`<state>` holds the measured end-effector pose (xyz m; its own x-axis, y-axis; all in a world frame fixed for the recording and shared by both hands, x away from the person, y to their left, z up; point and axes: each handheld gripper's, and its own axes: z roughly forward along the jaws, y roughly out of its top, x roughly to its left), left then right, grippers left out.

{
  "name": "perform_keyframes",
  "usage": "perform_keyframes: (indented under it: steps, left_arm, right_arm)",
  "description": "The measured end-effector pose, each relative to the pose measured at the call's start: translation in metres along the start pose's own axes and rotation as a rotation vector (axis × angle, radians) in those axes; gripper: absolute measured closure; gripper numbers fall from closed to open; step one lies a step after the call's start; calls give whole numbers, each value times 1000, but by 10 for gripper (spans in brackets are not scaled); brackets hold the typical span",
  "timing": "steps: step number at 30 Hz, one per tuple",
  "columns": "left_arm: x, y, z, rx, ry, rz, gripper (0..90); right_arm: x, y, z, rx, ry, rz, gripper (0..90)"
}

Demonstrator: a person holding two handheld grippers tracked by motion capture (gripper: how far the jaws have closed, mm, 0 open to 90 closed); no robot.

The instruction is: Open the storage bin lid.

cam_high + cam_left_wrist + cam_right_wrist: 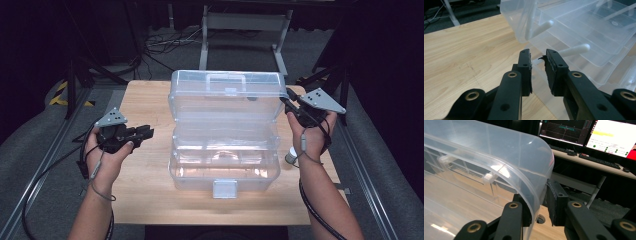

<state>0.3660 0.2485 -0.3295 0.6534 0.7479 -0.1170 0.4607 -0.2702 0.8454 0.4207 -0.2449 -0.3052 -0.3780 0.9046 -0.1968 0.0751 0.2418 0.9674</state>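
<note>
A clear plastic toolbox (224, 145) stands open at the middle of the wooden table (145, 200), its long axis running parallel to the near edge, the latch (224, 189) facing the person and the raised lid (225, 95) leaning up toward the far edge, with its handle on top. Cantilever trays sit stepped between lid and base. The right gripper (289, 102) is at the lid's right end, near the far right corner of the table; in the right gripper view its jaws stand either side of the lid's curved rim (534, 185), one inside and one outside, pinching the wall. The left gripper (146, 133) hovers over the left part of the table, pointing at the box's left end and just short of it; its jaws are slightly parted and hold nothing, with the white tray arms (574, 50) just beyond their tips
</note>
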Motion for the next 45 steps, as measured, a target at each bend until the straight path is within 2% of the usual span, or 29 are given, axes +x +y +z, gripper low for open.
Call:
perform_keyframes:
  steps: [22,27,33,38,45]
  left_arm:
    - [4,-12,-11,-2,32,-43,732]
    - [6,-13,-10,2,43,-47,701]
    - [8,-14,-8,6,64,-43,662]
    - [10,-15,-9,-41,81,-25,593]
    - [17,-20,-6,-54,86,-35,531]
  right_arm:
    - [-5,1,17,-18,-24,36,789]
    - [-9,2,22,-9,-9,36,788]
    - [-13,6,30,20,-1,56,790]
    - [-17,6,35,31,6,70,793]
    - [-20,8,42,46,10,74,797]
